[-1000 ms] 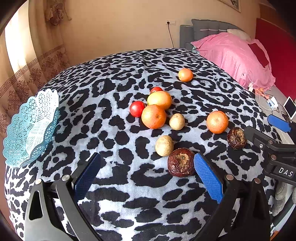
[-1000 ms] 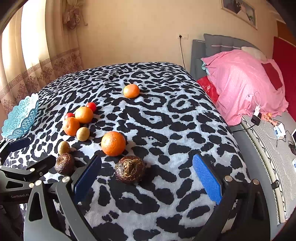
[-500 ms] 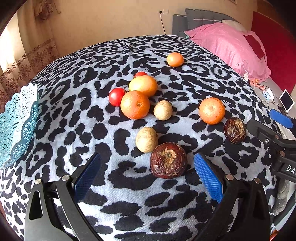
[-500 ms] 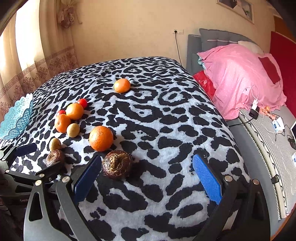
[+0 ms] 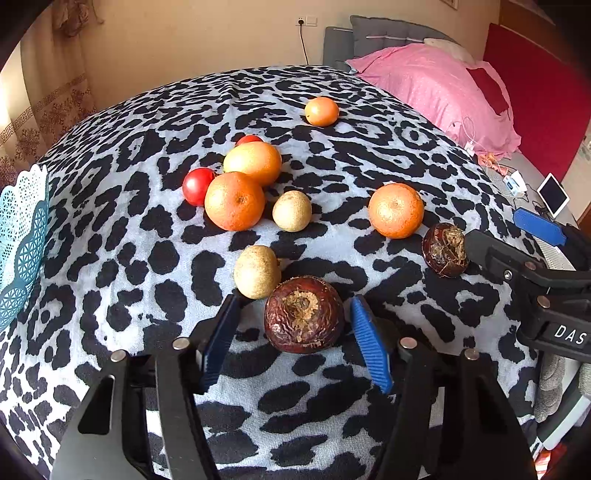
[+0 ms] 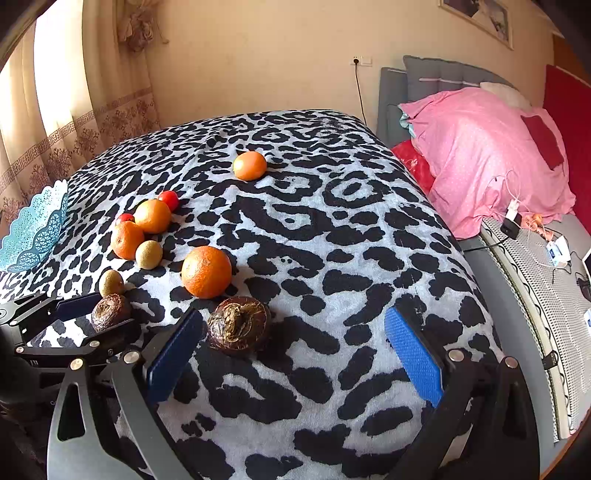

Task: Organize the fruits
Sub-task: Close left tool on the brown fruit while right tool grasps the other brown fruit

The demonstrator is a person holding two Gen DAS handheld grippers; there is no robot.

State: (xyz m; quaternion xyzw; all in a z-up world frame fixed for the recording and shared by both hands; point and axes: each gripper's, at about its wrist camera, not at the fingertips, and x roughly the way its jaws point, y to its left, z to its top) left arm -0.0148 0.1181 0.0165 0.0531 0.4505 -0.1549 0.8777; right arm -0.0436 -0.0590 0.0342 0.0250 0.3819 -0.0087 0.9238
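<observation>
Left gripper [image 5: 293,332] straddles a dark wrinkled fruit [image 5: 303,314], jaws narrowed since earlier but not yet clamped; right gripper [image 6: 295,347] gapes wide

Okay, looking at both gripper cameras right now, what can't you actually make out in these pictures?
- Blue basket: cut off by the left edge in both views, so its contents stay unseen.
- Far red fruit: mostly hidden behind an orange in the left wrist view.
- Small devices on the bed: too small to identify.
- Wall picture: clipped by the top edge, right wrist view.
</observation>
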